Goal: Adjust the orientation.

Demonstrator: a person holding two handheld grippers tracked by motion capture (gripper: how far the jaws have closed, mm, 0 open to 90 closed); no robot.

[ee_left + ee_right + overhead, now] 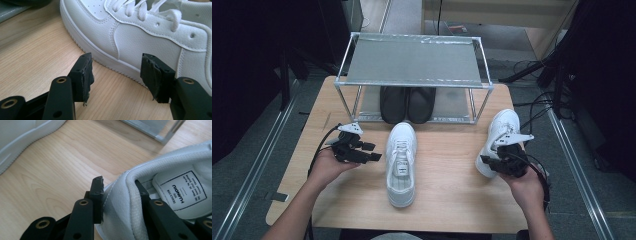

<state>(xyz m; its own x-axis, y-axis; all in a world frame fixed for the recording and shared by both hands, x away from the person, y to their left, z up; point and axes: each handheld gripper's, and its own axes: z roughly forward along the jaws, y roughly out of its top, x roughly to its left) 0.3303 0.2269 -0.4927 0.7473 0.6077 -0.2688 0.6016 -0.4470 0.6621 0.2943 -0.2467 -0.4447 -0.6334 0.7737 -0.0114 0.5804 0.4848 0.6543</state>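
Observation:
A white sneaker [401, 162] lies mid-table, toe toward the rack; its side [140, 37] shows close up in the left gripper view. My left gripper [373, 153] [116, 75] is open just left of that sneaker, jaws apart and pointed at its sole edge without touching it. A second white sneaker [501, 134] [155, 167] sits at the right. My right gripper [488, 161] [120, 195] is shut on this sneaker's heel collar, one jaw outside and one inside the opening. A label shows on the insole.
A metal two-shelf rack [412, 60] stands at the back of the wooden table [447, 190], with a pair of black shoes [407, 102] on its lower shelf. The first sneaker's sole [25, 130] sits at the upper left of the right gripper view.

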